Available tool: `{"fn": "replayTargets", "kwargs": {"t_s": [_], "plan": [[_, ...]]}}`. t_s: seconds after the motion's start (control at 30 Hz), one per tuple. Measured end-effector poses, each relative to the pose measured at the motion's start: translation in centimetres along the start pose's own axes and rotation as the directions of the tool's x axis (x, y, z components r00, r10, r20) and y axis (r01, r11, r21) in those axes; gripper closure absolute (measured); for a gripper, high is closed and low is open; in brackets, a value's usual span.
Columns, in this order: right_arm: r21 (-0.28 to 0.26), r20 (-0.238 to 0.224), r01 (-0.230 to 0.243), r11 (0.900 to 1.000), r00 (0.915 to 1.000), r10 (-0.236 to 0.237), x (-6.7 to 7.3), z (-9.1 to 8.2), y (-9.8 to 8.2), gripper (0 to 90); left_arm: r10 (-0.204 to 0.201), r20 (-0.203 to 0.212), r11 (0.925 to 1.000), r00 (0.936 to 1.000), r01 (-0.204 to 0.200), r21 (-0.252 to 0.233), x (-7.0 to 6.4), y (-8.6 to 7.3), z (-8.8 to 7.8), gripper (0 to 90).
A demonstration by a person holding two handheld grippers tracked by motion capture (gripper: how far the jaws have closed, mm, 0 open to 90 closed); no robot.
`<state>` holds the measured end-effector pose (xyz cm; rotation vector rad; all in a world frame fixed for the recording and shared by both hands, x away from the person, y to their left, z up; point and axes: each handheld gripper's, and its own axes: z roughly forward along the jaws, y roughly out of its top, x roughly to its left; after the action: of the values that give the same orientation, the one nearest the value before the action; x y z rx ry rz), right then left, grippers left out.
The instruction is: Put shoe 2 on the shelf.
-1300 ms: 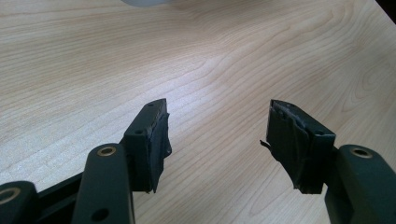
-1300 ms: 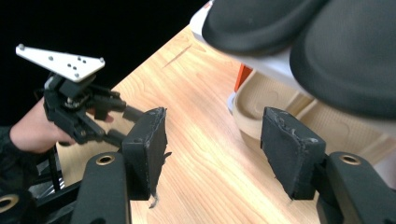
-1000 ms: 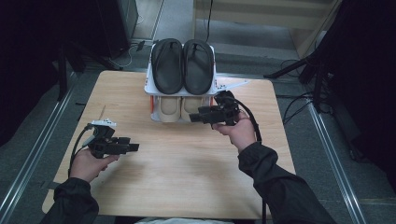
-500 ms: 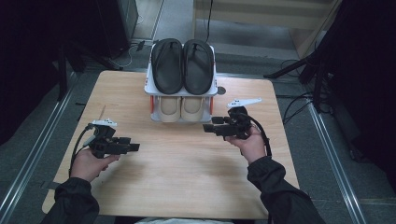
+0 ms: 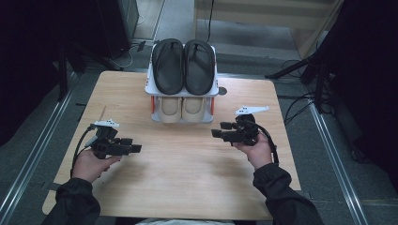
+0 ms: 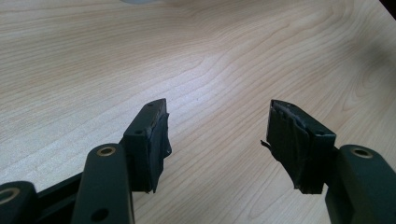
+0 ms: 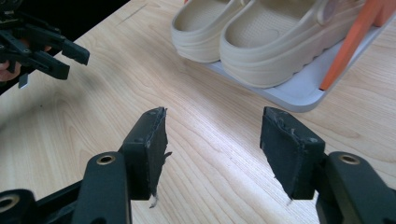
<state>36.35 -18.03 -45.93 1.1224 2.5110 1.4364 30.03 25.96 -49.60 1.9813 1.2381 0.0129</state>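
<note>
Two pairs on the rack: black sandals [image 5: 183, 65] lie on the top shelf, beige clogs [image 5: 181, 108] sit on the bottom shelf, toes toward the person.
Rack [image 5: 151, 83]: small white two-shelf stand with orange posts, at the middle of the table's far edge, its back just about at that edge.
Table [image 5: 187, 187]: pale wood, bare across the near half.
Right gripper [image 5: 217, 133]: jaws spread apart with nothing between them, held low over the table toward its right edge, pointing across toward the left, just in front of the rack's near right corner.
Left gripper [image 5: 135, 148]: released as well, jaws wide and empty over bare wood near the left edge, well apart from the rack.
Clogs seen from the right gripper view [image 7: 261, 42]: close ahead on the white lower tray, one orange post at their side.
Likely work: reaching for the clogs on the bottom shelf.
Risk, rack: it looks light, so a push from a jaw could slide it off the far edge or tip the sandals.
Risk, clog: thick and rounded, so a shallow pinch on the toe may slip.
Risk, post: an angled approach could catch the orange upright.
</note>
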Motion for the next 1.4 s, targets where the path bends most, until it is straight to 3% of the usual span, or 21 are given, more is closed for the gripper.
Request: {"fn": "replayTargets", "kwargs": {"t_s": [0.27,0.4,0.6,0.7,0.97,1.4], "plan": [[0.0,0.024,0.007,1.0,0.9997,-0.007,-0.2,-0.4,-0.9,41.4,0.004,0.003,1.0,1.0,-0.004,-0.002,0.1,0.3,0.1,39.1],[0.007,0.069,0.037,0.999,0.9969,-0.037,-0.3,-0.7,-1.7,41.1,0.006,0.006,1.0,1.0,-0.006,-0.005,0.2,0.5,0.2,39.0],[0.002,0.083,0.012,1.0,0.9965,-0.013,-0.8,-1.0,-2.5,39.6,-0.008,0.015,0.9999,0.9999,0.008,-0.007,0.6,0.8,0.2,38.8],[0.005,0.115,0.02,1.0,0.9932,-0.02,-0.9,-0.6,-2.5,39.2,-0.007,0.019,1.0,0.9998,0.008,-0.001,0.5,1.0,0.5,38.6],[0.023,0.105,0.026,0.999,0.9941,-0.028,-0.8,0.4,-2.5,35.7,-0.008,0.027,0.9998,0.9996,0.007,0.017,0.4,1.3,1.0,38.1],[0.007,0.118,0.001,1.0,0.993,-0.002,-1.3,0.1,-2.6,35.2,-0.022,0.03,0.9994,0.9993,0.022,0.027,0.5,1.4,1.2,37.0]]}}
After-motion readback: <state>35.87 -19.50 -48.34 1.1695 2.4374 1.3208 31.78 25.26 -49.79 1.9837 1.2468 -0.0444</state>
